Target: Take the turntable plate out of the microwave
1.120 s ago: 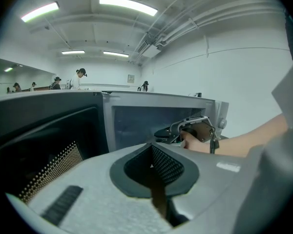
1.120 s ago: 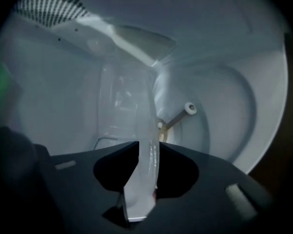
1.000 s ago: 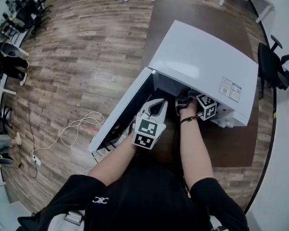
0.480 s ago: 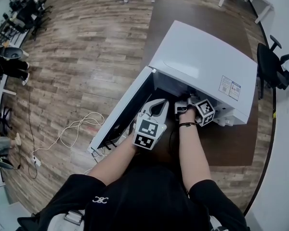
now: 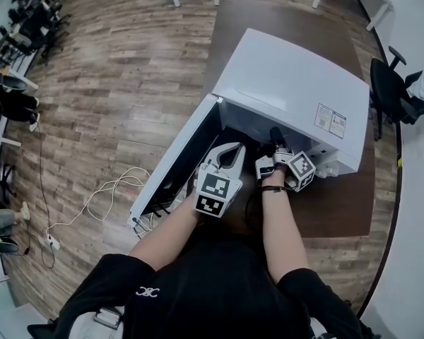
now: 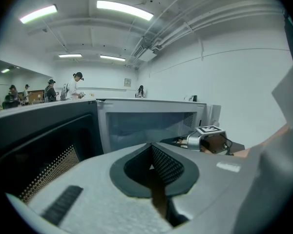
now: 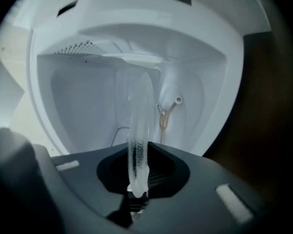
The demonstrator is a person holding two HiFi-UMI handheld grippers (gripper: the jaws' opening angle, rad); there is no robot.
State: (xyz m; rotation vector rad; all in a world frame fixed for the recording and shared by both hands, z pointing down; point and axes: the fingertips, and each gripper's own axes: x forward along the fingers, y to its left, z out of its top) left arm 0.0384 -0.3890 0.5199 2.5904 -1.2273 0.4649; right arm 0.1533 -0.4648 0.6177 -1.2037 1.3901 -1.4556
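1. The clear glass turntable plate [image 7: 138, 126] shows edge-on at the mouth of the white microwave [image 5: 290, 83]. The right gripper [image 7: 142, 177] pinches its rim, and its jaws have just been closing on it.
2. Two white stickers [image 5: 328, 121] on the microwave's top carry print too small to read.
3. Only the right gripper view shows the plate; in the head view it is hidden.
4. The left gripper [image 6: 154, 172] is closed on nothing beside the open door [image 5: 173, 164], which swings past the dark brown desk's [image 5: 339, 203] left edge.

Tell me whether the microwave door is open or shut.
Open. In the head view the door stands swung out to the left of the microwave, and the right gripper view looks straight into the white cavity.
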